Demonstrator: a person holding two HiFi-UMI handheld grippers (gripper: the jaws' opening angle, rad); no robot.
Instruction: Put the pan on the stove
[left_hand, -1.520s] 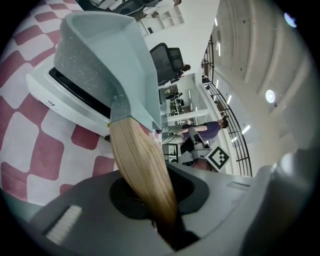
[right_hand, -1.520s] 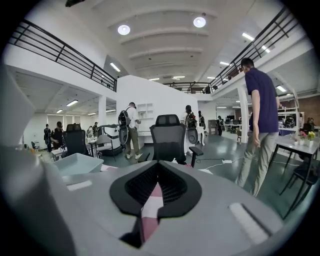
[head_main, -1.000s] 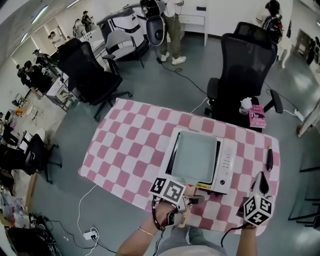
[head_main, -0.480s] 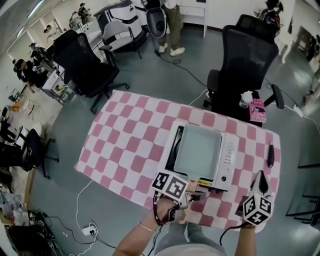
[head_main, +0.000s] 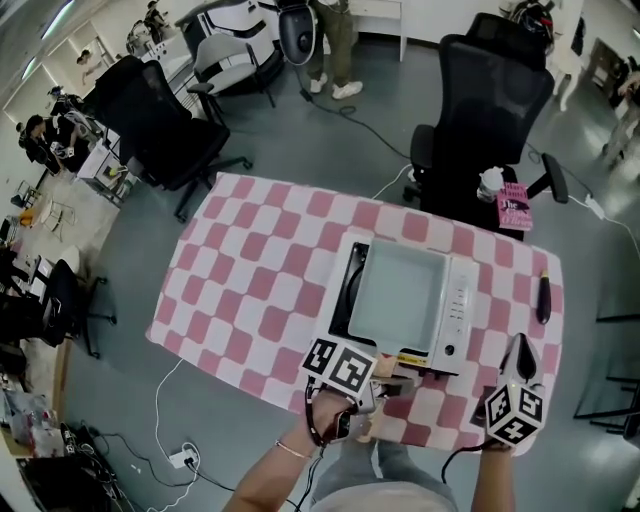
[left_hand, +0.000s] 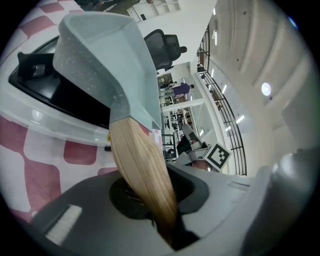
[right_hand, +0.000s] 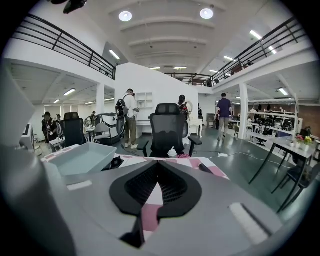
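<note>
**Desk:** What does the head view give that the gripper views don't?

**Photographer:** The whole layout. A pink-and-white checked table (head_main: 250, 290) carries a white stove (head_main: 455, 320), and the pan (head_main: 398, 295) sits squarely over its black top. The left gripper (head_main: 388, 384) is at the near edge, and the right gripper (head_main: 520, 352) is well apart at the table's right corner. The left gripper view alone shows the grip. The right gripper view shows an office chair (right_hand: 167, 127) and people standing beyond it.

**Desk:** Where is the pan relative to the jaws?

**Photographer:** Its wooden handle (left_hand: 142, 170) runs back between the left jaws, which pinch its end. The pan's body rises ahead of them, over the stove. I can't tell whether its base rests on the glass.

**Desk:** And the right?

**Photographer:** The jaws are drawn together at the tips, with only a sliver of cloth showing behind them and nothing held. The pan is off to their left.

**Desk:** How does the pan look?

**Photographer:** It is square and deep-walled, a pale speckled blue-grey, with a blond wood handle.
</note>
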